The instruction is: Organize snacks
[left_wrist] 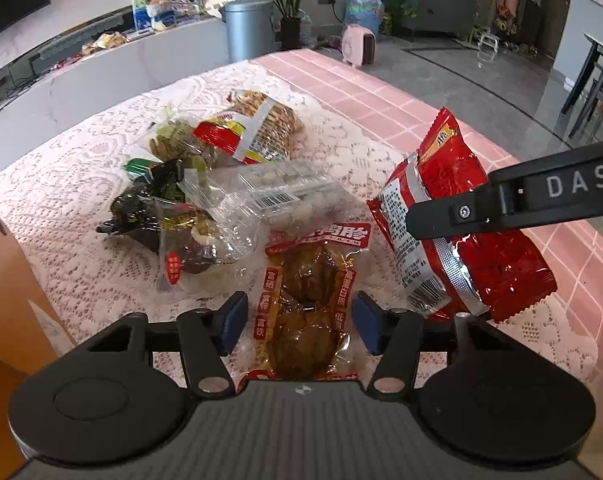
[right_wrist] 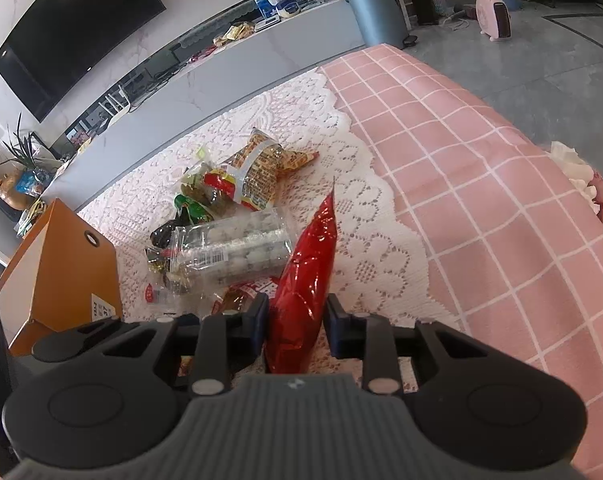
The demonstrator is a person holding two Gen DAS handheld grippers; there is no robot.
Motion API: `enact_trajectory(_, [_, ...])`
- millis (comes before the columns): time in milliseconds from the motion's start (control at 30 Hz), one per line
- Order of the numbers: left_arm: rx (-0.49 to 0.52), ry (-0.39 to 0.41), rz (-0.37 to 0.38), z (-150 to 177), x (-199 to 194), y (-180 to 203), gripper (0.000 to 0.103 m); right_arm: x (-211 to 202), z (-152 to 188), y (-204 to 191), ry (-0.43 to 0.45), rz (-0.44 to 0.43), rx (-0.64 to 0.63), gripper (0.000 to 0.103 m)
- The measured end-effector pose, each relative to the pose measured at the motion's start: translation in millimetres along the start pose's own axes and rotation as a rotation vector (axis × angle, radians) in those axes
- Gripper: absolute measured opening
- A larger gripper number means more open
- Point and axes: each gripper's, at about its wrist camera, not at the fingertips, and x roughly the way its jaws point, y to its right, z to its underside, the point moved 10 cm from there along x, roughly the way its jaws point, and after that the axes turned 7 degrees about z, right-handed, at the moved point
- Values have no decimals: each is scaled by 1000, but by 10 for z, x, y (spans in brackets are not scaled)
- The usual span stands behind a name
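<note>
A clear vacuum pack of brown meat [left_wrist: 307, 280] with red lettering lies on the lace cloth. My left gripper [left_wrist: 299, 322] straddles its near half; the blue pads [left_wrist: 233, 322] stand a little off its edges, so it is open. To the right, my right gripper [right_wrist: 297, 316] is shut on a red foil snack bag [right_wrist: 307, 256], seen edge-on in the right wrist view. In the left wrist view, that red bag [left_wrist: 485, 248] is tilted, with a black finger [left_wrist: 453, 216] of the right gripper across its middle.
A pile of snacks lies beyond the meat pack: a clear pack of white balls [left_wrist: 285, 196], a biscuit bag with a red label [left_wrist: 253, 128] and dark green packs [left_wrist: 153, 200]. An orange box [right_wrist: 61, 272] stands at the left. Pink checked cloth [right_wrist: 481, 200] covers the right side.
</note>
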Motion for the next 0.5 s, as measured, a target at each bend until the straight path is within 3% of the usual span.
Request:
enact_trajectory(100, [-18,12,5,-1,-89,2,59,-31,-6,4,8,-5,9,23])
enact_trajectory(200, [-44,31,39,-14,-213,38,29,-63,-5,2,13,-21,24,23])
enact_trajectory(300, [-60,37,42,-25,-302,57,28,-133,-14,-5,37,-18,23,23])
enact_trajectory(333, [-73,43,47,-19,-343,52,14,-155,-17,-10,43,-20,25,23])
enact_trajectory(367, [-77,52,53,-29,-373,53,13,-186,-17,-13,49,-24,30,23])
enact_trajectory(400, [-77,64,47,-43,-422,51,4,-216,-12,-17,54,-27,35,23])
enact_trajectory(500, [-74,90,37,-82,-564,51,0,-311,22,-18,69,-27,59,23])
